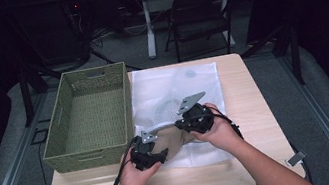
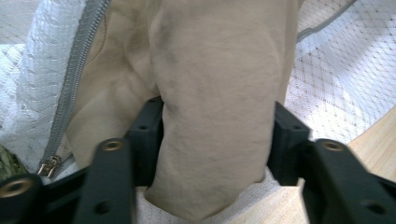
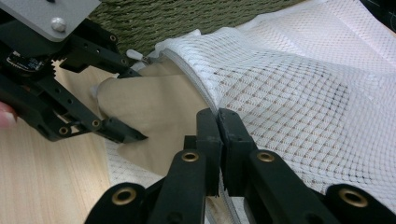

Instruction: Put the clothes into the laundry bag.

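Where wooden table [image 1: 250, 103] stands amid dark room, left gripper [image 2: 215, 140] clamps beige cloth [image 2: 219, 93]; right gripper [image 3: 218, 126] pinches mesh bag [image 3: 299, 93] edge.

No readable text, label, brand, number or sign appears anywhere in these pictures; the white mesh bag [image 1: 187, 88] carries a small round pale patch near its far edge, too small and blurred to read; the woven green basket [image 1: 90, 117], the beige cloth [image 2: 215, 102] and the wooden table [image 1: 251, 108] bear no lettering; a tiny circuit part on the left gripper [image 3: 116, 105] shows marks too fine to make out.
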Demonstrator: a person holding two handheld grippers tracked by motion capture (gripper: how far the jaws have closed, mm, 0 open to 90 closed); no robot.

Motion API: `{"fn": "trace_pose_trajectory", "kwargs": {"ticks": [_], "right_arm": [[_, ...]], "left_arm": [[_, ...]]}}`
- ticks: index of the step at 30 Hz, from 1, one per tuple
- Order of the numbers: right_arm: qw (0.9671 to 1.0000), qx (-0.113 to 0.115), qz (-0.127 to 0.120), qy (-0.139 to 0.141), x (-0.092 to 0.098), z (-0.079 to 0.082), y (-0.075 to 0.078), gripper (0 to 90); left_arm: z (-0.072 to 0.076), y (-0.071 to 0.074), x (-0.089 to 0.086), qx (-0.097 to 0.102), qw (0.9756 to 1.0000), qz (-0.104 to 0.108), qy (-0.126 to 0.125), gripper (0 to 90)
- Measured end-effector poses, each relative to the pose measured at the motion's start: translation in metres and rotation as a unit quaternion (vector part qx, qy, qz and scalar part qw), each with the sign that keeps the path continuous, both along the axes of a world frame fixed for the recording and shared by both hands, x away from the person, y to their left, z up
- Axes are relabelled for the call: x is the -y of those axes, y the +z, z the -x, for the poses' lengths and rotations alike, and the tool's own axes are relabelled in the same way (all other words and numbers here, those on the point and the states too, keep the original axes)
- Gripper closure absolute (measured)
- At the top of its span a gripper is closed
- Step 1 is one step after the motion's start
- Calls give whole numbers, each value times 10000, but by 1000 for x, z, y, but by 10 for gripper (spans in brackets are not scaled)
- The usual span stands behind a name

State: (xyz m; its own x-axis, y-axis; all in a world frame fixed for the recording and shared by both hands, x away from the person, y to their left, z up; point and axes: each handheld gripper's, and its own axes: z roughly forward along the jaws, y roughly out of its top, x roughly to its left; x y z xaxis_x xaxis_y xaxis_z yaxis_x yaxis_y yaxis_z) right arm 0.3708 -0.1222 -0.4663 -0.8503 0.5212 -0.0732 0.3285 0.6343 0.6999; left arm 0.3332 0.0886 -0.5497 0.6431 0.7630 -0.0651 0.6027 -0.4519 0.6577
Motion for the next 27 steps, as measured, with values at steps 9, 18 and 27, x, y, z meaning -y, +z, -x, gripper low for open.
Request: {"fn": "trace_pose_trajectory", "kwargs": {"ticks": [9, 18, 27], "right_arm": [[10000, -5, -2, 18, -1, 0, -1, 882], [10000, -24, -7, 36, -2, 0, -2, 887], [10000, -21, 5, 50, -3, 1, -1, 888]], "left_arm": [[1, 0, 0, 73, 9999, -76, 69, 680], [0, 5, 2, 161, 9998, -12, 92, 769], [-7, 14, 8, 169, 9998, 53, 133, 801]]}}
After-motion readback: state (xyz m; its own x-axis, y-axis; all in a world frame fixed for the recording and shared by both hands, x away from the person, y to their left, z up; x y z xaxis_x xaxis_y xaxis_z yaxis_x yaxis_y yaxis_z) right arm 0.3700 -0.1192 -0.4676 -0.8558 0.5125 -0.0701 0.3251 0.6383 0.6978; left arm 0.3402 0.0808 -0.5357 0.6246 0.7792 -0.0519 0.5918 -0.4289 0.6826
